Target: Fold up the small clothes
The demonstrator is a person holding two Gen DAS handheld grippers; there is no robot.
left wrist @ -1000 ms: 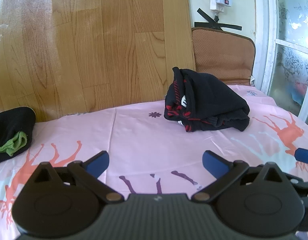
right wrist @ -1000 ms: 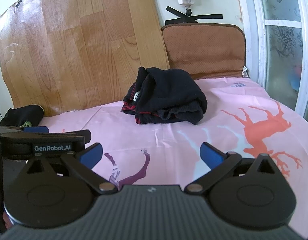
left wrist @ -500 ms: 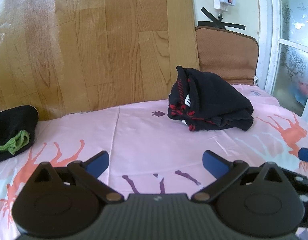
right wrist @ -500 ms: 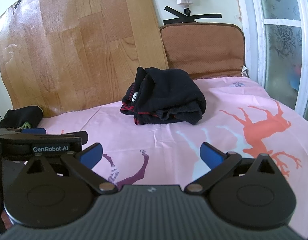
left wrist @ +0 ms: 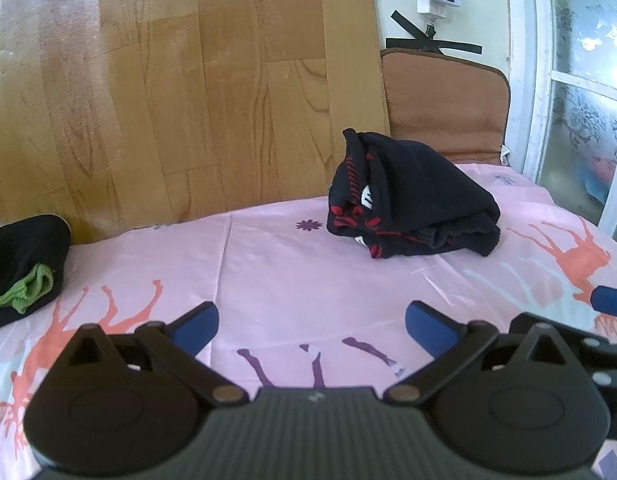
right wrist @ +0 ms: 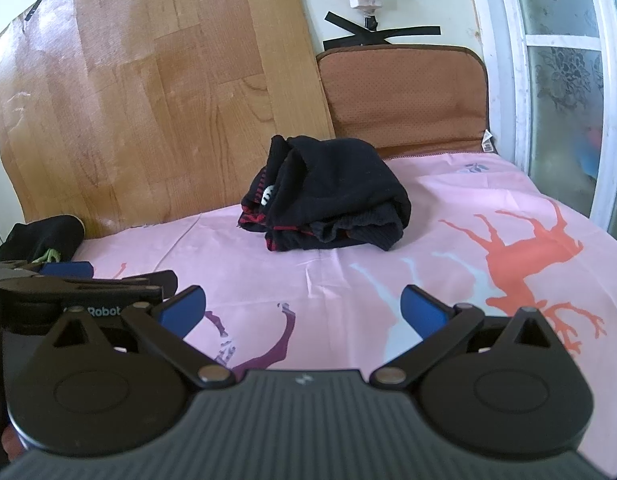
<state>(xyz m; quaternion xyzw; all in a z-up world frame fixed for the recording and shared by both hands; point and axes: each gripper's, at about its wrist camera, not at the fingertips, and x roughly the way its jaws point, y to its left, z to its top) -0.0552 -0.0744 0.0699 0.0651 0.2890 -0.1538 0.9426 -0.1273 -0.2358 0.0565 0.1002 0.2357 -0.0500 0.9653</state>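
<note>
Both the left gripper (left wrist: 310, 320) and right gripper (right wrist: 302, 306) hover wide apart, empty; the black garment (left wrist: 412, 196) lies bundled at one o'clock on the pink sheet (left wrist: 288, 264), either roughly folded or awaiting folding

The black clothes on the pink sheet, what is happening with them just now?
Nothing is being held. The left gripper and the right gripper are both open and empty above the pink sheet. A black garment with red trim lies bunched at the far side, near the brown cushion. A second black garment with green edging lies at the left edge, untouched.
</note>
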